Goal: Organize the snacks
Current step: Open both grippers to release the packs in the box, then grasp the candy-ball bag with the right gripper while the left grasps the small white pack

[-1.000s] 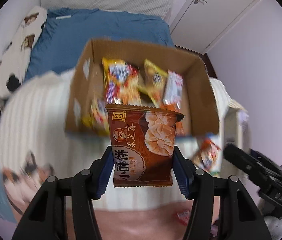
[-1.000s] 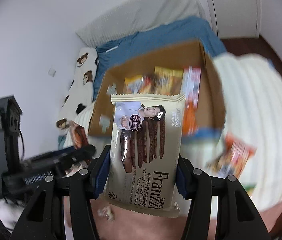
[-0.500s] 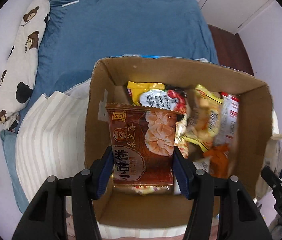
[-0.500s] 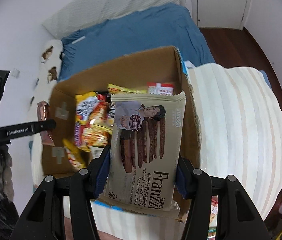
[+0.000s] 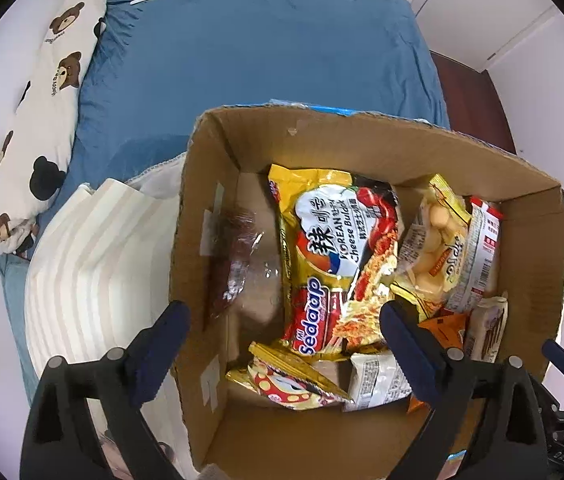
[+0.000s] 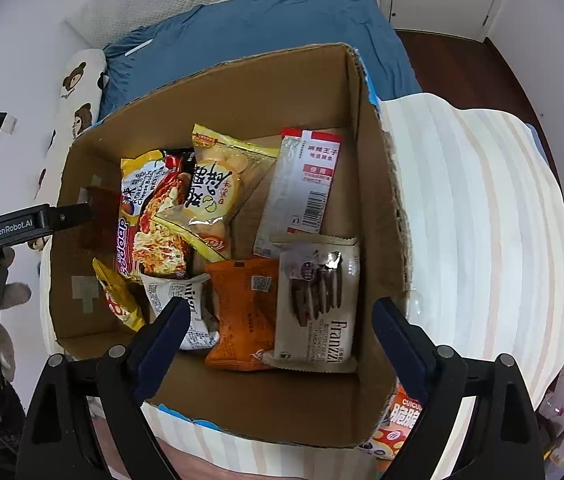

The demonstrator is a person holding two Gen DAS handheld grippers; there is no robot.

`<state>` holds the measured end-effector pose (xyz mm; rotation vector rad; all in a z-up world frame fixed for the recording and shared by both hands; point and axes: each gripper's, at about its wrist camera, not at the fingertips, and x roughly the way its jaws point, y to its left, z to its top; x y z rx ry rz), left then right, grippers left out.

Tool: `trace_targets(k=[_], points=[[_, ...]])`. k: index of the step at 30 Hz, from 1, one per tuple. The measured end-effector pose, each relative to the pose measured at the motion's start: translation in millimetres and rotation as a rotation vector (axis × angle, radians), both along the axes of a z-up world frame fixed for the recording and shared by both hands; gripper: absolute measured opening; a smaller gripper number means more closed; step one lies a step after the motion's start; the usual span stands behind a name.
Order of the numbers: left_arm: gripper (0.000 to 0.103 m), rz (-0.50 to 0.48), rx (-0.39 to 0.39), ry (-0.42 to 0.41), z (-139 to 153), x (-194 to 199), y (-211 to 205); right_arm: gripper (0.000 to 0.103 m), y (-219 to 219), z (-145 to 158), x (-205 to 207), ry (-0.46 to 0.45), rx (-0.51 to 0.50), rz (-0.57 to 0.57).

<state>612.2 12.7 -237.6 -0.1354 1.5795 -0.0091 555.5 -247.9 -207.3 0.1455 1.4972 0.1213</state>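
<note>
While peering straight down into the cardboard box point(image 5: 321, 140), starting at its left wall: brown packet point(image 5: 238, 256) blurred against that wall, inside the box and clear of the left gripper point(image 5: 283, 316); jaws on those tongs just been opening, now spread wide, gripping nothing; can't say whether the packet has settled. Moving toward the box's middle: yellow noodle pack point(image 5: 333, 252) propped up, small gold packet point(image 5: 289, 380) and white wrapper point(image 5: 377, 384) lying near the front wall. Further right inside the box: pale puff bag point(image 6: 210, 196), orange packet point(image 6: 242, 312), red-and-white pack point(image 6: 301, 184) leaning toward the right wall. Hard by the right wall now: Franzzi cookie pack point(image 6: 313, 300) lying flat on the box floor, label up, below the right gripper point(image 6: 282, 308); jaws there also just been opening, wide apart, holding nothing, pack well clear of the pads. Outside the box, past its near right corner: at least one orange snack bag point(image 6: 397, 420) on the striped blanket point(image 6: 481, 220), not yet packed. Judging progress: well along, most snacks boxed, both tongs free; at least that stray bag left to collect, maybe more out of sight.
</note>
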Motion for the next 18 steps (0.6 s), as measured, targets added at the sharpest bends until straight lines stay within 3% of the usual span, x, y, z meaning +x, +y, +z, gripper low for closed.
trace_targets(k=[7,14,18], points=[[0.097,0.007,-0.037,-0.046,19.0,-20.6,-4.0,0.095,8.6,9.5,-7.0,-0.025,0.004,0.008],[0.097,0.012,-0.040,-0.201,58.0,-72.3,-16.3,0.095,16.6,23.3,-29.1,-0.091,-0.005,0.016],[0.097,0.023,-0.019,-0.290,78.1,-106.6,-17.3,0.095,22.6,37.2,-56.0,-0.179,-0.048,0.017]])
